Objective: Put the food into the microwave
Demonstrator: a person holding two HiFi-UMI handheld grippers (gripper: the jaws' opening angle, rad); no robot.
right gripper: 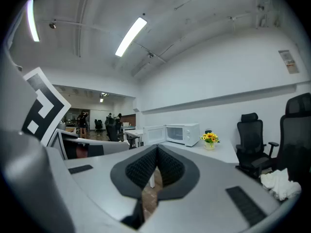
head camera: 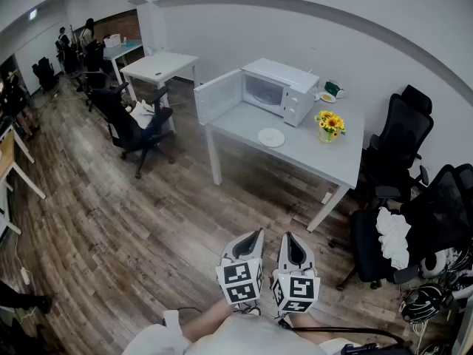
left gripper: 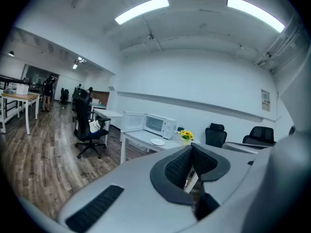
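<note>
A brown wood-plank floor (head camera: 111, 228) fills most of the head view, and on it, against the white wall, stands a long grey rectangular table (head camera: 310, 154) on white legs. Black mesh office chairs (head camera: 403, 135) crowd the table's right end, one of them with a crumpled white cloth (head camera: 392, 235) on its seat. Another black chair (head camera: 133, 128) stands well apart to the table's left. On the table's far left part sits a white boxy microwave (head camera: 284, 87), its white windowed door (head camera: 219, 96) swung wide open past the table's left edge. Low in the head view, well short of the table, the left gripper (head camera: 256, 232) and the right gripper (head camera: 290, 236) are held side by side, both aimed toward the table. In the left gripper view the black ribbed pads of the left gripper (left gripper: 193, 148) meet at their tips with nothing between them. In the right gripper view the right gripper (right gripper: 157, 149) is likewise closed and empty. A round white plate (head camera: 271, 137) lies on the table just in front of the microwave. Whether food is on it cannot be told at this distance. A small glass vase of yellow flowers (head camera: 329, 123) stands to the plate's right. Behind the flowers, by the wall, a dark green cup (head camera: 335, 89) sits next to a small dish (head camera: 327, 97).
</note>
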